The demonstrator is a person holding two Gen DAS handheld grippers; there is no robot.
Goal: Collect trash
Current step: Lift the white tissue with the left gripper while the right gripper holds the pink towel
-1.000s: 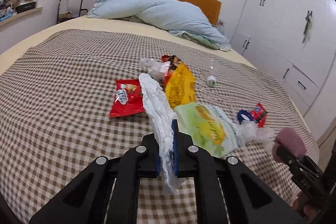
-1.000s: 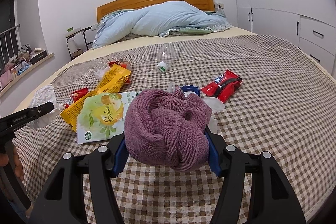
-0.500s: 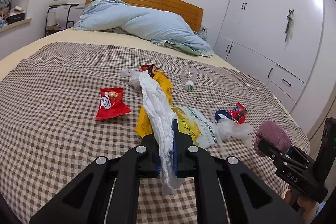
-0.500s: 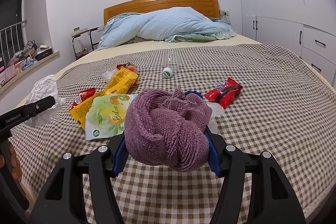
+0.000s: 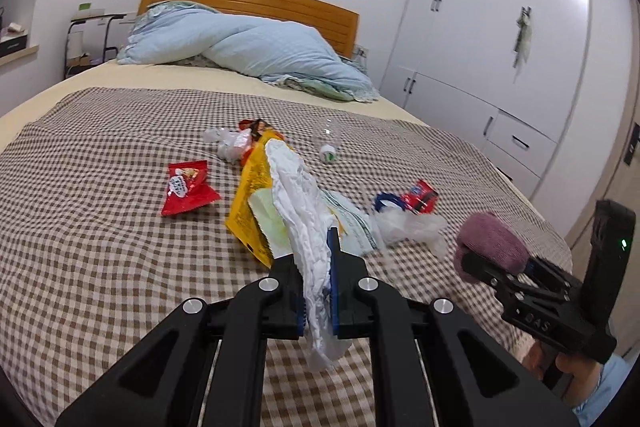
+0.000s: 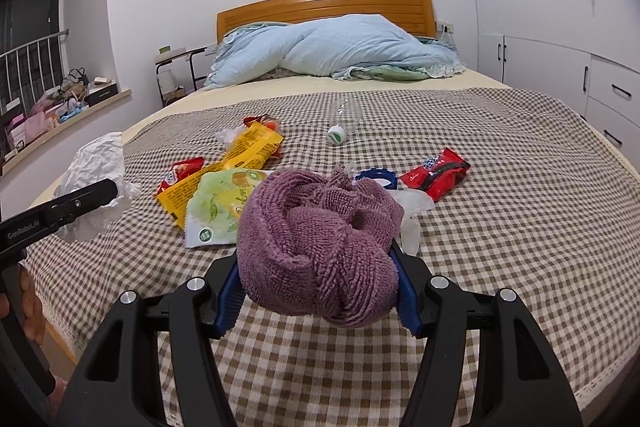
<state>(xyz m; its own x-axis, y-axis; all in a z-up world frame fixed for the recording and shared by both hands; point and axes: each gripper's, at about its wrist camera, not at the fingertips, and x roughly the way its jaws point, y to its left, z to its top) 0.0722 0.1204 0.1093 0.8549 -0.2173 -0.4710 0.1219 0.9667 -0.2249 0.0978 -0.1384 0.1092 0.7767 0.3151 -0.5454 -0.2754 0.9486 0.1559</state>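
My left gripper is shut on a crumpled white tissue, held above the near edge of the checked bedspread; it also shows in the right wrist view. My right gripper is shut on a balled purple towel, also seen at the right of the left wrist view. Trash lies on the bed: a yellow snack bag, a green pouch, red wrappers, a blue ring, clear plastic film and a clear bottle.
A blue duvet is bunched against the wooden headboard. White wardrobes stand along the right. A side table and a cluttered window ledge are at the left.
Both grippers have drawn back from the bed with their loads; the trash looks farther off. Both grips are unchanged.
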